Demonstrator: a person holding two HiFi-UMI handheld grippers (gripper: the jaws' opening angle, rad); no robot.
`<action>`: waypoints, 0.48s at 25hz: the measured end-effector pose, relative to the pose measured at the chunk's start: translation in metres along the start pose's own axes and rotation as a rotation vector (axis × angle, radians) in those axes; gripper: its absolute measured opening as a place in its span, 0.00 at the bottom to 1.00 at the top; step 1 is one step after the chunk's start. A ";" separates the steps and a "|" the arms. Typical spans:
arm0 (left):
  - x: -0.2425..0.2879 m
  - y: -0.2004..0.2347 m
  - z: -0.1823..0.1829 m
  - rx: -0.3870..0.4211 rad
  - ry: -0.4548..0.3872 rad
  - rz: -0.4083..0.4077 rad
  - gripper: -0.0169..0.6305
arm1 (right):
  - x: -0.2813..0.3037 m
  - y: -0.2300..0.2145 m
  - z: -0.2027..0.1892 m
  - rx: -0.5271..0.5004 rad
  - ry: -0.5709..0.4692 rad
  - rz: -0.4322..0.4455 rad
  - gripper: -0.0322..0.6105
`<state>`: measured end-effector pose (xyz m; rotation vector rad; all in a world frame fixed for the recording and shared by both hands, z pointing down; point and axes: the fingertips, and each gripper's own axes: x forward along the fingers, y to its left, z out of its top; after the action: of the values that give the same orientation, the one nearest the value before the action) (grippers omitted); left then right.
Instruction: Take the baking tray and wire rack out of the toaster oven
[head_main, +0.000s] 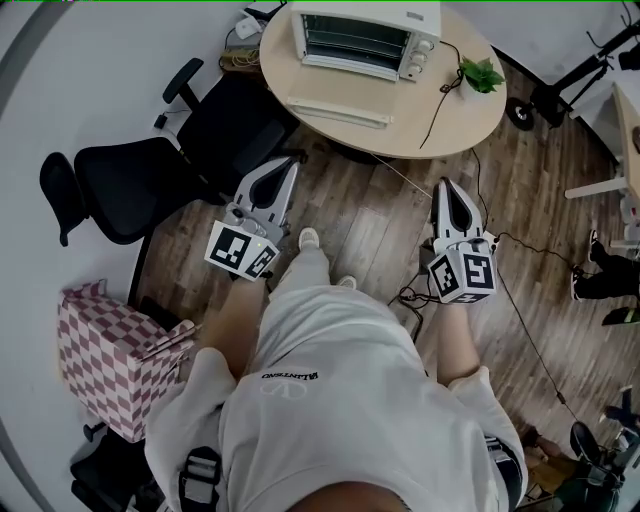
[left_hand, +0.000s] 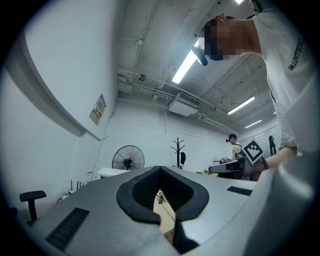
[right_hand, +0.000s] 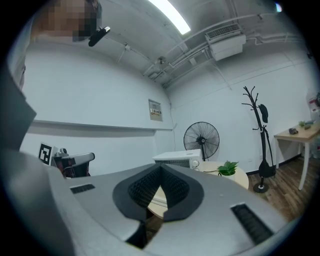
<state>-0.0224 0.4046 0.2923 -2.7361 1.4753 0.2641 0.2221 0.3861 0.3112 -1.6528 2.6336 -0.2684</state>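
Observation:
The white toaster oven (head_main: 365, 38) stands at the far side of the round table (head_main: 450, 115), and its door (head_main: 338, 108) hangs open and flat toward me. Horizontal bars show inside it; I cannot tell the wire rack from the baking tray. My left gripper (head_main: 288, 162) is over the floor, short of the table's near edge, jaws shut and empty. My right gripper (head_main: 447, 186) is level with it to the right, also shut on nothing. In the right gripper view the oven (right_hand: 177, 159) sits just past the closed jaws of that gripper (right_hand: 161, 167). The left gripper (left_hand: 160, 170) points along the table's edge.
A small potted plant (head_main: 482, 73) and a cable lie on the table right of the oven. Black office chairs (head_main: 130, 185) stand at the left beside the table. A checkered bag (head_main: 110, 355) rests at my lower left. Cables (head_main: 520, 300) trail across the wooden floor.

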 end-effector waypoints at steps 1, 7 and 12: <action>0.002 0.003 -0.002 0.002 0.003 -0.003 0.03 | 0.005 0.000 -0.002 0.004 0.005 0.005 0.05; 0.025 0.044 -0.014 0.003 0.011 -0.019 0.03 | 0.047 0.006 -0.010 -0.024 0.023 0.012 0.05; 0.064 0.090 -0.028 -0.029 0.011 -0.041 0.03 | 0.107 0.011 -0.013 -0.023 0.034 0.025 0.05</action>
<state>-0.0587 0.2997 0.3152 -2.7917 1.4270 0.2723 0.1638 0.2972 0.3301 -1.6356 2.6901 -0.2686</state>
